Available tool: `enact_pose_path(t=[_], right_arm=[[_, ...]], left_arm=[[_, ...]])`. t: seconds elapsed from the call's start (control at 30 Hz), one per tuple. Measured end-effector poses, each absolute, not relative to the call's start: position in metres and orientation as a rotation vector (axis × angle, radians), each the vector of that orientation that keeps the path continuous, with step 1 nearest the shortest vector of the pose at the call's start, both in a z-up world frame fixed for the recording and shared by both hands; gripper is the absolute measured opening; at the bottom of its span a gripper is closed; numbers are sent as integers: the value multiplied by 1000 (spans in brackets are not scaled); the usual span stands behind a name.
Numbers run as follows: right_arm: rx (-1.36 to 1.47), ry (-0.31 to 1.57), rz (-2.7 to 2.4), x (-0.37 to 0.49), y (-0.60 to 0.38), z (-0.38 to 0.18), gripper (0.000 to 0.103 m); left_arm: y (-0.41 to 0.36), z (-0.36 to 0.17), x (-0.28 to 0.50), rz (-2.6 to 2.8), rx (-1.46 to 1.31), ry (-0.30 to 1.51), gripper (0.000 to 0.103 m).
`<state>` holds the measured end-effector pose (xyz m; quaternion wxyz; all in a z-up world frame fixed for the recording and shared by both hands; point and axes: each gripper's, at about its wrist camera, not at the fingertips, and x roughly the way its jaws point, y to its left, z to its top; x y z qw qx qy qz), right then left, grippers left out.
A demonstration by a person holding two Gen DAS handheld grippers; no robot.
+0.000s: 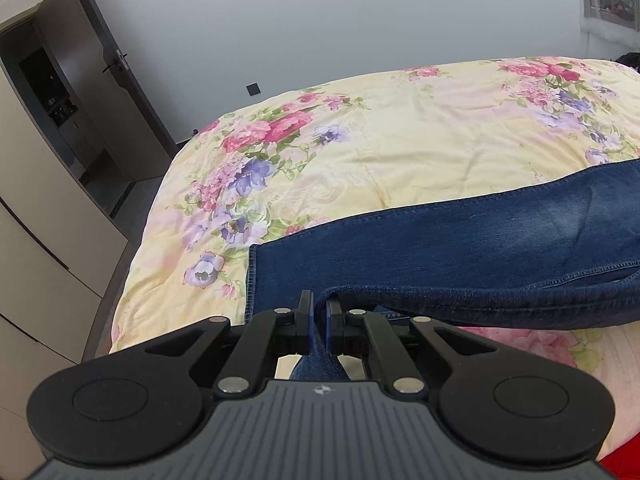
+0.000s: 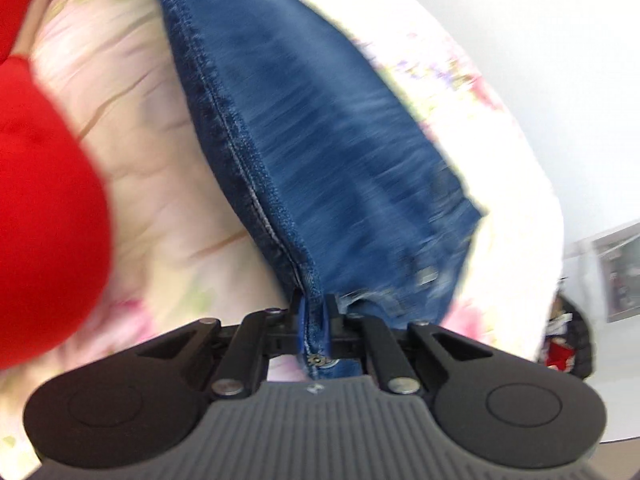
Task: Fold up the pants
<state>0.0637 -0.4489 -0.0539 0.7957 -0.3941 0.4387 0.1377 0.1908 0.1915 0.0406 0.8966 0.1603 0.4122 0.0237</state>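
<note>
Blue denim pants (image 1: 460,248) lie stretched across a flowered yellow bedspread (image 1: 400,136), legs folded one on the other, the hem end at the left. My left gripper (image 1: 319,307) is shut on the near edge of the pants by the hem. In the right wrist view the pants (image 2: 320,140) run away from me, blurred by motion. My right gripper (image 2: 314,306) is shut on the pants at a seam near the waist, with a metal button between the fingers.
The bed's left edge drops to a dark floor (image 1: 132,196) beside beige wardrobe doors (image 1: 44,240) and a door (image 1: 108,92). A grey wall (image 1: 300,20) stands behind the bed. Red cloth (image 2: 44,184) is at the left in the right wrist view.
</note>
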Motion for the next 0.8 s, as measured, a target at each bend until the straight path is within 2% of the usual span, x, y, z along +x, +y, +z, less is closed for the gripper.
enact_pose_path(t=[0.17, 0.33, 0.53, 0.8], right_arm=[[-845, 855, 196, 119, -451, -11, 0], [-878, 830, 140, 199, -444, -8, 0], [-880, 852, 97, 300, -440, -44, 0], [-855, 970, 74, 406, -436, -140, 0]], left_arm=[[200, 37, 212, 61, 320, 898, 5], [198, 27, 252, 93, 355, 916, 6], [189, -7, 321, 113, 422, 964, 5], [173, -75, 415, 92, 489, 1053, 6]])
